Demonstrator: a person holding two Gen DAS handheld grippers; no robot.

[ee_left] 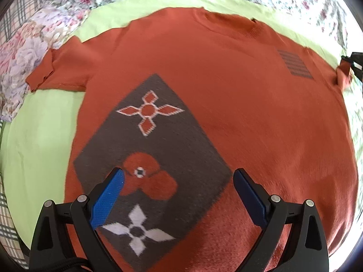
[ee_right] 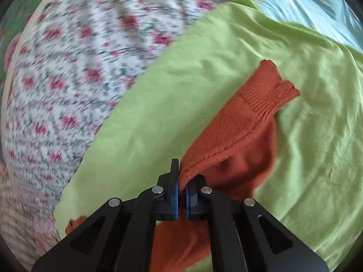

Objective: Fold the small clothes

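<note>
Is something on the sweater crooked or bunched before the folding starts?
Mostly no: the sweater lies flat, front up, on the green sheet. Only its sleeves are untidy. One sleeve is lifted and creased, pinched in the right gripper; the other sleeve has a curled cuff. The left gripper is open above the front.

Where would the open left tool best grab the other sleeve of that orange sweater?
At the ribbed cuff of the free sleeve, coming from the outer side: it lies flat on the green sheet, edge exposed, so the left gripper's fingers can pinch it.
</note>
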